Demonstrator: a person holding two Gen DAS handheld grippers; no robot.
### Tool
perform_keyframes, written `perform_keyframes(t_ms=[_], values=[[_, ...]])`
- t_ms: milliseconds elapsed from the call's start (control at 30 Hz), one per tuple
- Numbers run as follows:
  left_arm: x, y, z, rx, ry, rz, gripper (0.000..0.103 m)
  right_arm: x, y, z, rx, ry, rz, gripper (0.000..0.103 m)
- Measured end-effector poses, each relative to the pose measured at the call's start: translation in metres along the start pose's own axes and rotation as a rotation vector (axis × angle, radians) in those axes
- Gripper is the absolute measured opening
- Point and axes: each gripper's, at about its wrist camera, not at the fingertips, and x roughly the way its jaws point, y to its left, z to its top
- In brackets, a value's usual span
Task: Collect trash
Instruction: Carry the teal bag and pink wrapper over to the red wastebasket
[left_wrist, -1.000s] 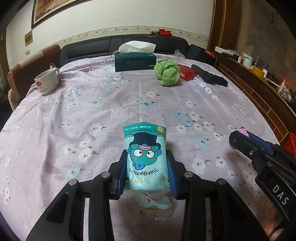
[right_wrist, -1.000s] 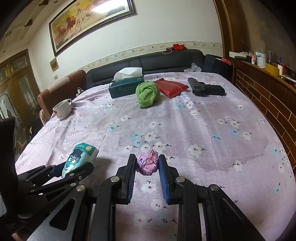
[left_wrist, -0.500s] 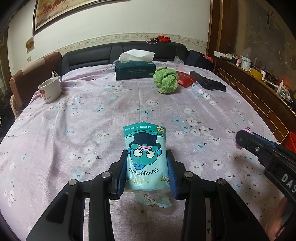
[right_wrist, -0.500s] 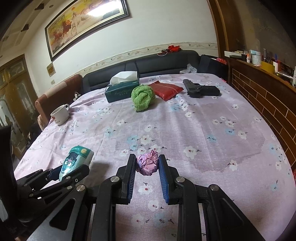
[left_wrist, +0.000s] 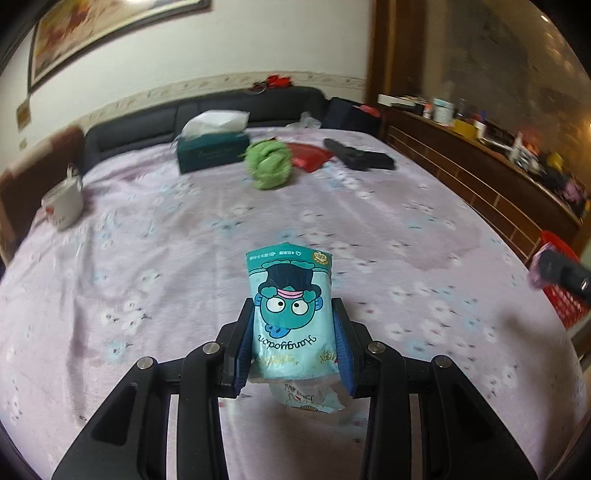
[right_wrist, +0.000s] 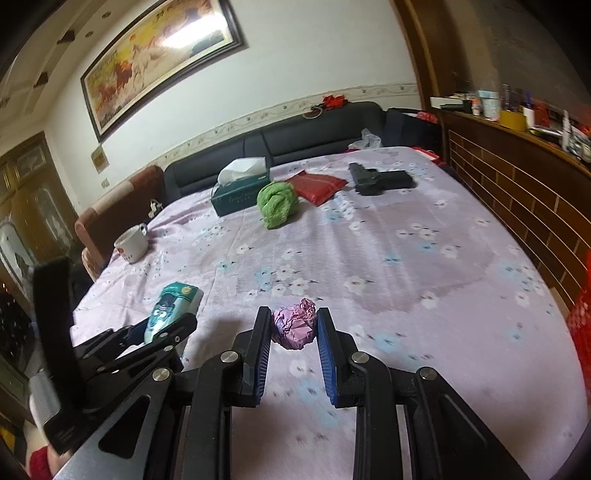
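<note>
My left gripper (left_wrist: 291, 314) is shut on a teal cartoon-printed tissue packet (left_wrist: 290, 306), held above the flowered tablecloth (left_wrist: 147, 258); the same packet (right_wrist: 171, 308) and left gripper (right_wrist: 173, 317) show at the lower left of the right wrist view. A crumpled pink paper ball (right_wrist: 295, 326) sits pinched between the blue pads of my right gripper (right_wrist: 293, 323), which is shut on it and lifted off the cloth. In the left wrist view the right gripper's tip (left_wrist: 554, 271) with the pink ball (left_wrist: 535, 275) shows blurred at the right edge.
Toward the table's far side lie a green tissue box (right_wrist: 240, 192), a green cloth ball (right_wrist: 277, 201), a red pouch (right_wrist: 316, 186) and a black object (right_wrist: 376, 179). A white mug (right_wrist: 131, 243) stands at left. A red basket (left_wrist: 561, 295) sits beyond the table's right edge.
Both grippers have drifted to the right and slightly up, still gripping the packet and the paper ball. The red basket has come into view at the right.
</note>
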Motion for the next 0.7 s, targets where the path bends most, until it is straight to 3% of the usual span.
perform_keyframes(t_ms=[267, 400, 600, 700], values=[[-0.035, -0.078, 0.013, 0.084, 0.016, -0.171, 0.037, -0.083, -0.074, -0.004, 0.097, -0.073, -0.072, 0.026], [-0.055, -0.139, 0.029, 0.166, 0.014, -0.286, 0.037, -0.134, -0.137, -0.005, 0.221, -0.131, -0.12, 0.026], [-0.058, -0.245, 0.05, 0.242, 0.087, -0.512, 0.038, -0.201, -0.216, -0.009, 0.345, -0.226, -0.201, 0.026], [-0.052, -0.291, 0.055, 0.267, 0.101, -0.572, 0.038, -0.224, -0.247, -0.011, 0.385, -0.261, -0.229, 0.026]])
